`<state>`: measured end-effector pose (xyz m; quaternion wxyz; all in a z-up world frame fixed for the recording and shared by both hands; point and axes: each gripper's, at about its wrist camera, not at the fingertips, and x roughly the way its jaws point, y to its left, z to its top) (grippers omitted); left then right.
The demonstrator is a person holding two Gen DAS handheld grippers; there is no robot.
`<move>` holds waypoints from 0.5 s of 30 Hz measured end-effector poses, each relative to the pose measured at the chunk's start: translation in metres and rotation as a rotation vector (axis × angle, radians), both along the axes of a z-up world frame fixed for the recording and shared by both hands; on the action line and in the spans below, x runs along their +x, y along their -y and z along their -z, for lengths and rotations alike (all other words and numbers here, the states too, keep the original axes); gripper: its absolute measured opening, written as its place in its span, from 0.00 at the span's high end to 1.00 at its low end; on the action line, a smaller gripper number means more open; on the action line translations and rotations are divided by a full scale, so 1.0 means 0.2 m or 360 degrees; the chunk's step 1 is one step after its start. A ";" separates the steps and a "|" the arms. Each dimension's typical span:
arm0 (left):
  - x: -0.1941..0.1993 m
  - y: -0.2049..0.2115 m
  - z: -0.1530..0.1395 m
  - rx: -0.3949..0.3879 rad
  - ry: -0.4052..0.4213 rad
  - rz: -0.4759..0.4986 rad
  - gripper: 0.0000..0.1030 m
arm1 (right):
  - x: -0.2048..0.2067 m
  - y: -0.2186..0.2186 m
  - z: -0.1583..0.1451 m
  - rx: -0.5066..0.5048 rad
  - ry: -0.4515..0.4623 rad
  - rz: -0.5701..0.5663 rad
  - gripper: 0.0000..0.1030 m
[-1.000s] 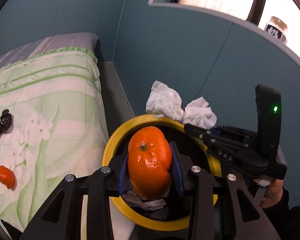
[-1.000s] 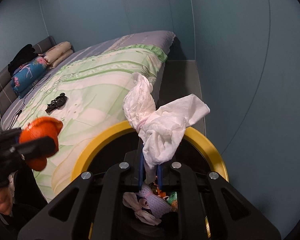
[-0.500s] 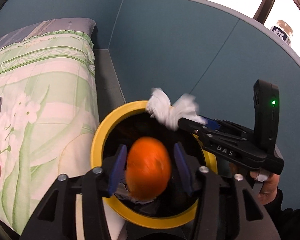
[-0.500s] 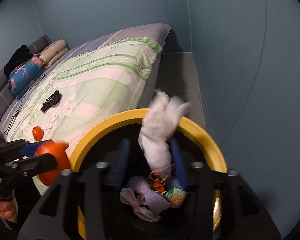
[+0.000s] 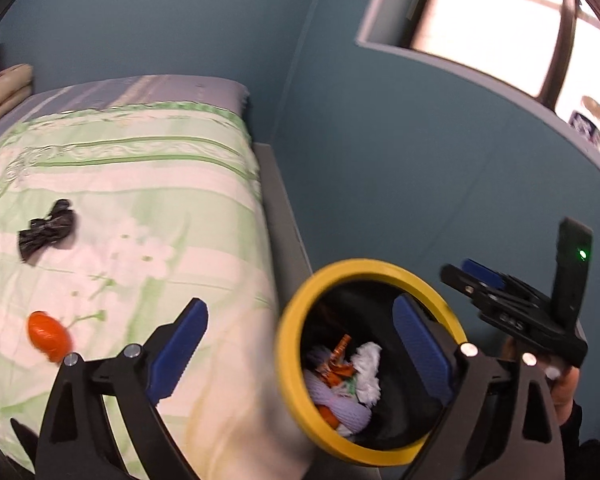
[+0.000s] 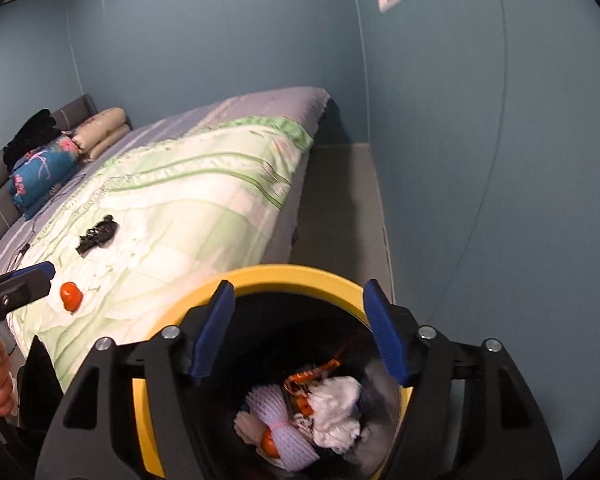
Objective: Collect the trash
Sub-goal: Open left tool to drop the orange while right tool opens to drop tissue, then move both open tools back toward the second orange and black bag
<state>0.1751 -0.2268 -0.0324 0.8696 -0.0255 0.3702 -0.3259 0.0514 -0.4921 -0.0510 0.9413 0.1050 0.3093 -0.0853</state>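
Both grippers' fingers are opening, nothing between them; the small orange peel piece (image 5: 48, 336) and crumpled black wrapper (image 5: 48, 234) are seen near the bed's (image 5: 148, 184) foot edge, nearer the left gripper (image 5: 296, 356) than the right gripper (image 6: 300, 328)

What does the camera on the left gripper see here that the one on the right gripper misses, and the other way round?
Only the left wrist view shows the bright window and a jar on its sill. Only the right wrist view shows the blue flowered pillow and dark clothes at the headboard.

Both show the yellow-rimmed bin with white tissue and other scraps inside, the green quilt, a crumpled black bag and orange peel lying on it. Both grippers are opening, nothing between their jaws.
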 end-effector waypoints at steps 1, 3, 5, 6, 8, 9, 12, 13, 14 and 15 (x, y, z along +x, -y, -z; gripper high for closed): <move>0.01 -0.03 0.00 -0.0013 0.0001 -0.0023 0.11 | 0.01 -0.01 -0.01 0.0005 0.0022 -0.0019 0.30; 0.04 -0.10 0.00 -0.0011 0.0011 -0.0087 0.11 | 0.04 -0.06 -0.04 0.0008 0.0068 -0.0079 0.24; 0.06 -0.18 0.01 0.0013 0.0022 -0.0138 0.11 | 0.09 -0.12 -0.07 -0.0002 0.0094 -0.0149 0.19; 0.05 -0.22 0.02 0.0024 0.0029 -0.0164 0.11 | 0.12 -0.16 -0.09 -0.0014 0.0108 -0.0193 0.18; 0.08 -0.30 0.03 0.0043 0.0053 -0.0223 0.10 | 0.20 -0.24 -0.11 -0.0037 0.0135 -0.0256 0.17; 0.09 -0.34 0.04 0.0052 0.0069 -0.0254 0.09 | 0.24 -0.27 -0.12 -0.0033 0.0140 -0.0286 0.17; 0.13 -0.46 0.07 0.0057 0.0088 -0.0337 0.08 | 0.38 -0.38 -0.14 0.0023 0.0156 -0.0412 0.14; 0.14 -0.50 0.09 0.0057 0.0090 -0.0372 0.08 | 0.43 -0.42 -0.14 0.0027 0.0157 -0.0452 0.14; 0.15 -0.54 0.10 0.0057 0.0089 -0.0402 0.08 | 0.49 -0.47 -0.15 0.0025 0.0159 -0.0504 0.14; 0.17 -0.58 0.11 0.0048 0.0080 -0.0433 0.08 | 0.54 -0.51 -0.15 0.0020 0.0161 -0.0536 0.14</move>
